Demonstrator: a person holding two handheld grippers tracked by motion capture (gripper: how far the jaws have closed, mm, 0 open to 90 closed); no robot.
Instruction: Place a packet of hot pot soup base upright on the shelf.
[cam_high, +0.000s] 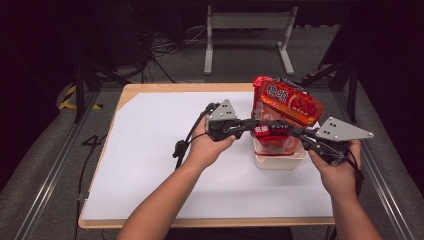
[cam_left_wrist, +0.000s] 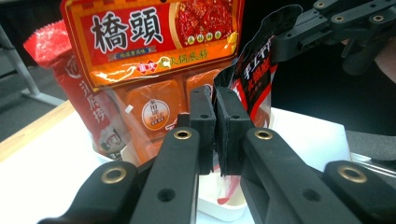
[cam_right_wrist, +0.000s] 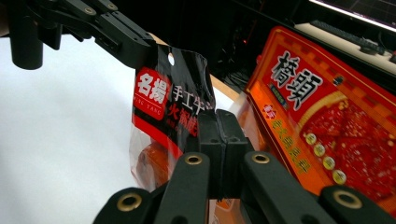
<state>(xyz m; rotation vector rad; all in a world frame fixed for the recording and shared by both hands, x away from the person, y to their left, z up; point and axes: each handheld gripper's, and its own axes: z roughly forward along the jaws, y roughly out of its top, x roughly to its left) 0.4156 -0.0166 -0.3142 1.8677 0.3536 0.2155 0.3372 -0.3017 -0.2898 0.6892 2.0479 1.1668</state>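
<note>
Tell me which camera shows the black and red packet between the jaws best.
The right gripper view: the black and red packet faces the camera there, printing readable. The left gripper view shows its edge pinched between the jaws. In the high view it is small, over the white tub.

Looked like a lab or test room. Dark carpet, loose cables (cam_high: 165, 47) and a metal frame (cam_high: 248, 37) stood behind the table (cam_high: 150, 90).

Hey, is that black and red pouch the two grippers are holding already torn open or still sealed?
Cannot tell. The left gripper and right gripper pinch the black and red pouch at its edges over the white tub; no tear shows.
</note>
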